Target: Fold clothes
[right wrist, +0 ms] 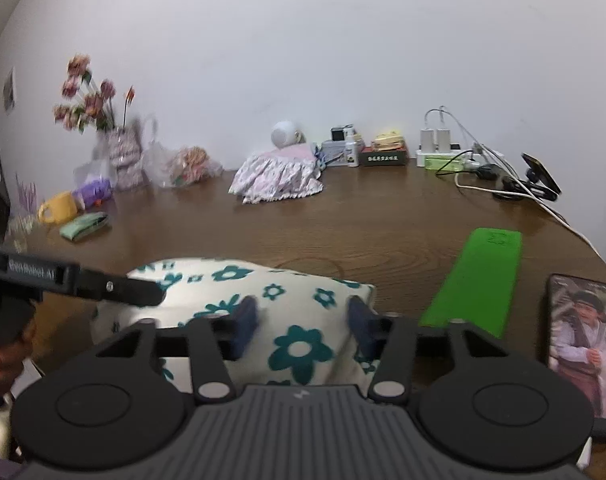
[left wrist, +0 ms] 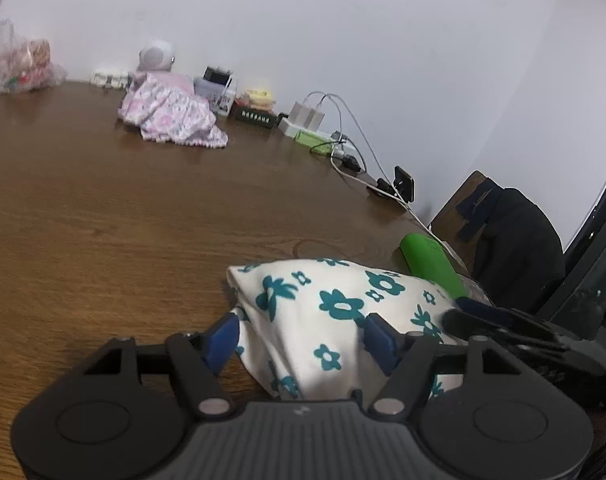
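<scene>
Two grippers spread | left and right straddle bundled floral cloth on table | judged: pinch matching edges, keep layers aligned, avoid phone

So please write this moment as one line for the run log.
task: fold clothes | left hand-held gripper: open, astride white flowered cloth | right hand-held gripper: open, same cloth | cloth bunched on table, fold unfinished
</scene>
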Available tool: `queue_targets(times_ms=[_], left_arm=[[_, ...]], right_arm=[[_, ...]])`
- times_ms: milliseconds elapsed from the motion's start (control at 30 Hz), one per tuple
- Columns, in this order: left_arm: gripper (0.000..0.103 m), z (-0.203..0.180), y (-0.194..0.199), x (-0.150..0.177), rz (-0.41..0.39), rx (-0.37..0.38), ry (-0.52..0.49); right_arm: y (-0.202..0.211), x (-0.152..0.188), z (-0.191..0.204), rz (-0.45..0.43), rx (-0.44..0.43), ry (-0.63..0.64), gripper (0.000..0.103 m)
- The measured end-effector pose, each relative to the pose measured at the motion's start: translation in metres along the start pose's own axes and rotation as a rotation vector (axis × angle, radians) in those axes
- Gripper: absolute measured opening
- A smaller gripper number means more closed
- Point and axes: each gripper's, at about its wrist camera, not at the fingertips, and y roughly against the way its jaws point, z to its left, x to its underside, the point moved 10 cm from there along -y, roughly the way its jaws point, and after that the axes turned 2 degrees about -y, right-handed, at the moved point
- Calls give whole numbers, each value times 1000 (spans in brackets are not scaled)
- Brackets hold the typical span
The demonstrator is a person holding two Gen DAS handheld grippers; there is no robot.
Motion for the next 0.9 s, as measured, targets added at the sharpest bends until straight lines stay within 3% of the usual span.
queue_targets(times_ms=[67,167,233,300,500,600,700,900], left_arm=[[83,-8,6,0,-11,26,-43],[84,-19,8,9,2,42,-130],[82,-22,4,16,24,21,-162],[82,-21,-2,20,28,-8,-185],[80,-2,-16,10,-10,-122,-194],[79,-1,-16,0,-43,-174,-253],[80,-4,-15,1,-57,-180,-330],[99,4,-21,0,-51,-188,-329]], right_arm=[[-1,1,-1,9,-6,-11,69],[-6,3,-2,25,-14,-22,67],[-9,4,-2,36,-19,-29,52],[-12,6,-3,47,-25,-36,44],[-28,5,-1,66,-19,-41,44],[-43,-1,3,59,8,-19,44],[-47,-2,7,58,15,0,46],[-45,0,3,62,-2,-37,51]])
